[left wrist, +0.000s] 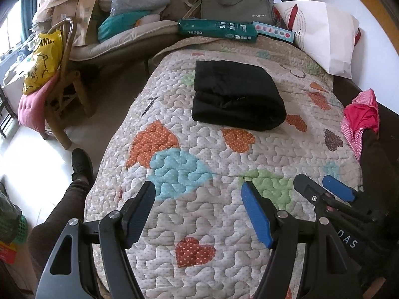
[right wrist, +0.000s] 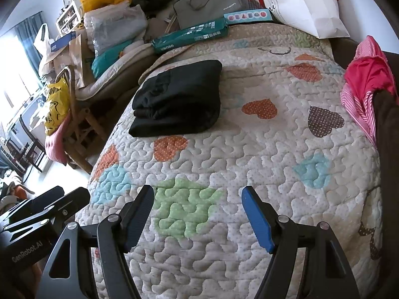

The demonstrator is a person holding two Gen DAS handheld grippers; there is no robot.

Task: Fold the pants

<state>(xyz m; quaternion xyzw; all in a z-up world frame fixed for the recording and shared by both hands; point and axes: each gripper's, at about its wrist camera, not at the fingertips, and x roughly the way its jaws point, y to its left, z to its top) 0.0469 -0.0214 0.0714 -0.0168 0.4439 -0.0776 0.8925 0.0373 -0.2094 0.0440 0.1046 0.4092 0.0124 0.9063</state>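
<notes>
Black pants (left wrist: pixel 237 94) lie folded into a compact rectangle on the quilted heart-pattern bedspread (left wrist: pixel 199 149). They also show in the right wrist view (right wrist: pixel 178 97), toward the bed's left edge. My left gripper (left wrist: pixel 198 194) is open and empty, held well back from the pants above the near part of the bed. My right gripper (right wrist: pixel 198 196) is open and empty, also near the bed's front. The right gripper shows at the right in the left wrist view (left wrist: pixel 318 186).
A green box (left wrist: pixel 219 30), a grey bag (left wrist: pixel 234 5) and a white bag (left wrist: pixel 324 35) sit at the bed's far end. Red and striped clothes (left wrist: pixel 361 117) hang at the right. A wooden chair (left wrist: pixel 62 94) with a yellow bag (left wrist: pixel 42 59) stands left. My foot (left wrist: pixel 81 164) is on the floor.
</notes>
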